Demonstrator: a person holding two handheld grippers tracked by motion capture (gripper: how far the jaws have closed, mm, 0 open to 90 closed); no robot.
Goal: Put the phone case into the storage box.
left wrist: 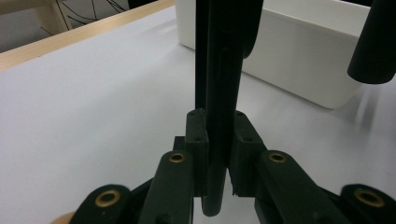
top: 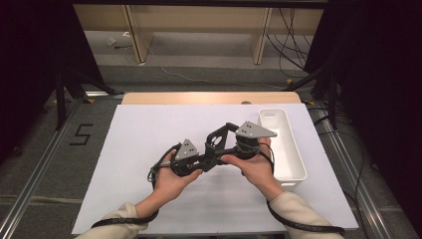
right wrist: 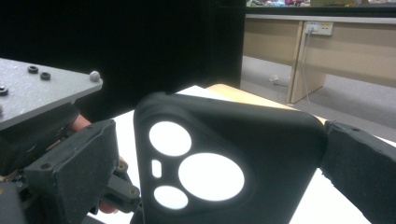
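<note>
In the high view, the person holds both grippers together over the middle of the white table (top: 149, 194). The left gripper (top: 211, 158) and right gripper (top: 219, 133) meet on a black phone case (top: 217, 144), lifted off the table. A white bin (top: 288, 154) stands just to the right of the hands, and it looks empty, though its floor is only partly seen.

In the left gripper view, the jaws stand nearly together, clamped on the thin edge of the case (left wrist: 219, 107), which rises upright between them. The bin (left wrist: 303, 60) lies beyond, near the far right of the table (left wrist: 93, 107).

In the right gripper view, the case (right wrist: 224, 168) fills the space between the two pads (right wrist: 74, 163), its camera cut-outs facing the lens. The jaws stand wide, one at each side edge of the case; the left pad seems to press it, but whether the right one touches is hard to tell.

The step in hand looks like a handover or a two-handed hold of the case. If the bin is the goal, the next move calls for one gripper to let go cleanly while the other keeps firm hold, then carries the case right and lowers it inside the bin.
</note>
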